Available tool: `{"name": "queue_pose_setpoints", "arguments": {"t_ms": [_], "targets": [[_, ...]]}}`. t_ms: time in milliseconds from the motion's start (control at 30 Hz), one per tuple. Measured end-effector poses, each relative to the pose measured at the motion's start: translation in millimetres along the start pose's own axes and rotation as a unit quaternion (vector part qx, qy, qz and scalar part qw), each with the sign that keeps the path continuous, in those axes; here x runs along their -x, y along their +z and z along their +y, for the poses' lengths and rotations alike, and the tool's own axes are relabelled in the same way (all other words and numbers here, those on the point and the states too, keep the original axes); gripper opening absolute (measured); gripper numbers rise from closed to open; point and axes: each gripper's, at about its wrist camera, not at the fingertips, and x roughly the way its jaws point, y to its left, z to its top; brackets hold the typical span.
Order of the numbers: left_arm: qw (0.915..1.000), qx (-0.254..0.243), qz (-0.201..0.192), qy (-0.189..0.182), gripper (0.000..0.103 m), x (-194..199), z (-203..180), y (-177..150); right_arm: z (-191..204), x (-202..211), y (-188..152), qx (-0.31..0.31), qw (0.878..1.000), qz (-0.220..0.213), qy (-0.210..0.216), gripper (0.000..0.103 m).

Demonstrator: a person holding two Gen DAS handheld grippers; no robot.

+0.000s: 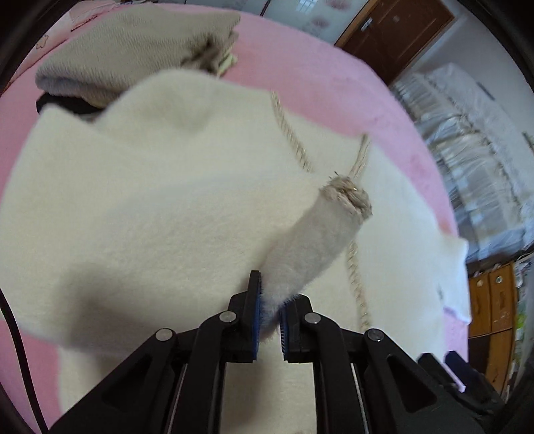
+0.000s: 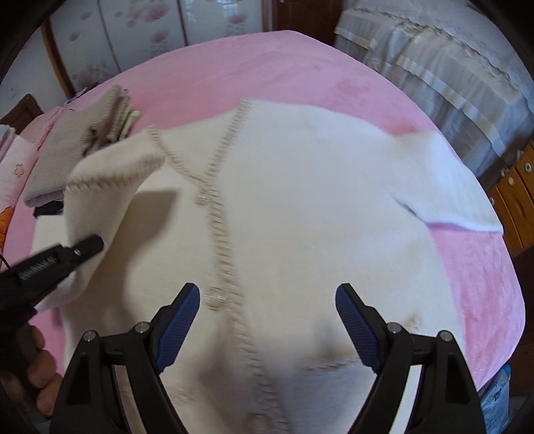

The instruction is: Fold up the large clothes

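The left hand-held gripper [image 1: 269, 308] pinches the white cardigan's [image 2: 300, 207] sleeve [image 1: 313, 240] at frame centre; the right hand-held gripper [image 2: 267, 302] hangs spread above the pink bed [image 2: 233, 66].

A pink bedspread [image 2: 300, 66] is covering the bed and stretching away ahead of the right hand-held gripper [image 2: 267, 320]. Beyond its far edge, a pale wardrobe [image 2: 150, 30] with pink flower prints is standing against the wall, with a brown wooden door [image 1: 393, 36] beside it. Ahead and to the right, a second bed under a grey-white ruffled cover [image 2: 434, 66] is lying close by. Further right, a light wooden cabinet [image 2: 517, 193] with round knobs is standing. Soft, even light is filling the room.
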Motion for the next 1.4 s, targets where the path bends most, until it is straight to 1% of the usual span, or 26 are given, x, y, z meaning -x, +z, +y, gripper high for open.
{"name": "queue_pose_setpoints", "arguments": {"t_ms": [67,133,200,233,267,333,400,467,533,600,633,667,700,733,800,867,933,1000,1067,1100,1167,1200,1300,1400], "targets": [[0.9998,-0.004,0.008,0.017,0.007,-14,-1,1,-13,-5,-3,-0.007,1.000,0.008,0.002,0.084],[0.9996,-0.004,0.015,0.024,0.009,-18,5,-2,-20,-7,-4,-0.007,1.000,0.011,0.008,0.084],[0.9997,0.000,0.019,0.018,0.011,-22,1,6,-23,-8,-2,-0.005,1.000,0.010,0.015,0.084],[0.9997,0.003,0.022,0.010,0.016,-21,4,5,-22,-8,-2,-0.003,1.000,0.009,0.020,0.084],[0.9996,0.007,0.028,0.006,0.018,-22,5,5,-21,-7,-3,-0.001,1.000,0.007,0.024,0.084],[0.9989,0.003,0.039,0.023,0.018,-34,6,1,-17,-5,-1,0.004,0.999,0.003,0.034,0.084],[0.9975,-0.011,0.047,0.051,0.018,-38,-1,-1,-13,-4,2,0.008,0.999,-0.001,0.042,0.084],[0.9963,-0.028,0.043,0.070,0.018,-38,-11,-2,-9,-4,6,0.010,0.999,-0.003,0.052,0.084],[0.9969,-0.028,0.035,0.064,0.019,-34,-14,-4,-6,-4,11,0.009,0.998,-0.004,0.063,0.084],[0.9984,-0.018,0.032,0.044,0.037,-25,-11,-5,-2,-4,17,0.005,0.997,-0.004,0.076,0.084],[0.9989,-0.010,0.033,0.032,0.060,-22,-10,-4,0,-4,19,0.004,0.997,-0.004,0.083,0.084],[0.9992,-0.003,0.027,0.027,0.074,-16,-8,-5,2,-4,22,0.004,0.996,-0.003,0.088,0.084],[0.9994,0.000,0.018,0.028,0.076,-11,-9,-5,5,-4,25,0.005,0.996,-0.003,0.093,0.084],[0.9997,0.000,0.013,0.022,0.078,-5,-7,-6,9,-4,27,0.007,0.995,-0.004,0.098,0.084],[0.9998,-0.005,0.013,0.013,0.078,8,-3,-5,15,-3,32,0.011,0.994,-0.003,0.110,0.084],[0.9999,-0.004,0.008,0.012,0.078,26,8,-7,23,-5,38,0.018,0.992,-0.001,0.128,0.084],[0.9998,0.000,-0.002,0.019,0.078,45,22,-8,32,-8,43,0.027,0.990,0.000,0.142,0.084],[0.9991,0.006,-0.011,0.040,0.078,62,40,-10,41,-14,47,0.034,0.987,0.005,0.156,0.084],[0.9971,0.013,-0.015,0.073,0.078,77,65,-13,49,-24,52,0.030,0.984,0.018,0.176,0.083],[0.9954,0.016,-0.019,0.092,0.078,84,78,-15,53,-30,54,0.028,0.982,0.024,0.183,0.076],[0.9921,0.023,-0.024,0.121,0.078,92,101,-21,62,-44,58,0.033,0.981,0.035,0.188,0.068],[0.9896,0.031,-0.022,0.139,0.078,94,114,-25,66,-51,60,0.035,0.981,0.041,0.189,0.066],[0.9849,0.062,0.000,0.162,0.078,92,146,-37,77,-74,63,0.040,0.977,0.066,0.198,0.066],[0.9812,0.092,0.011,0.170,0.078,84,169,-45,89,-96,67,0.047,0.977,0.081,0.189,0.066]]}}
